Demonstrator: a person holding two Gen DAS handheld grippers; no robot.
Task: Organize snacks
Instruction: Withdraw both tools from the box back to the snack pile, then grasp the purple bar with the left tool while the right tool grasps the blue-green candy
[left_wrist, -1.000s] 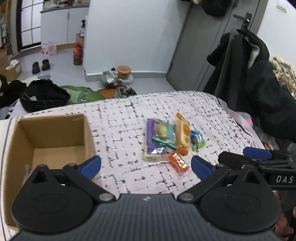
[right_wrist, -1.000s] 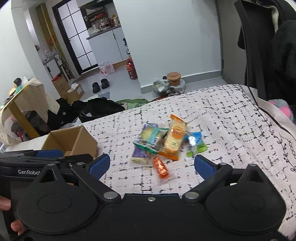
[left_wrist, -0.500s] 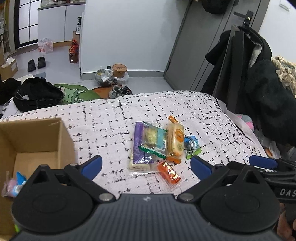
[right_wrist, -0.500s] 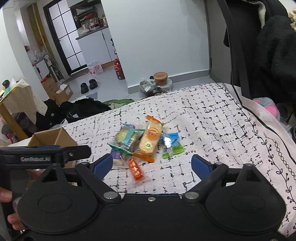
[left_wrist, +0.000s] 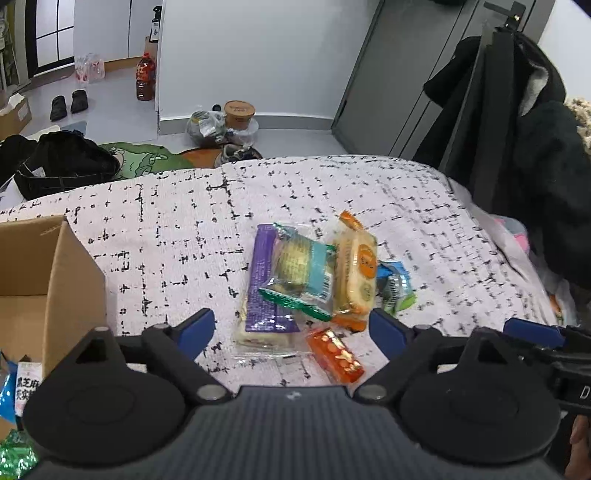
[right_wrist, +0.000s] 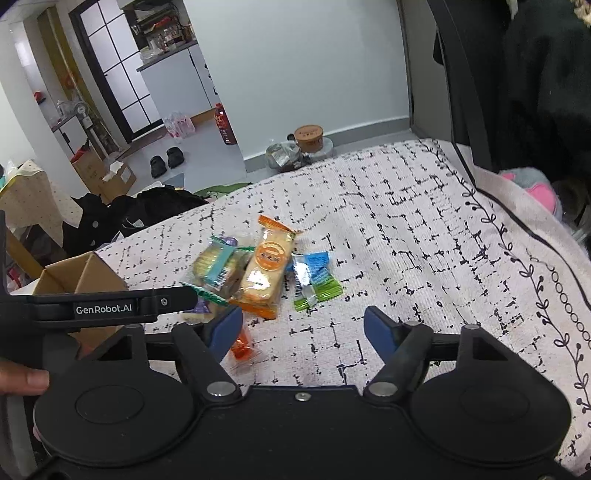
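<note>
A: What covers the table?

B: A pale cloth with black dashes (left_wrist: 177, 229). On it lies the heap of snack packets (left_wrist: 314, 273): a purple bar, a teal-banded biscuit pack and an orange-ended cracker pack overlap.

A: And around that heap?

B: A small orange sachet (left_wrist: 336, 354) lies just beside it; the brown cardboard box (left_wrist: 70, 273) stands well left of it. The left gripper (left_wrist: 291, 326) and right gripper (right_wrist: 303, 326) hover near it, fingers spread, holding nothing.
</note>
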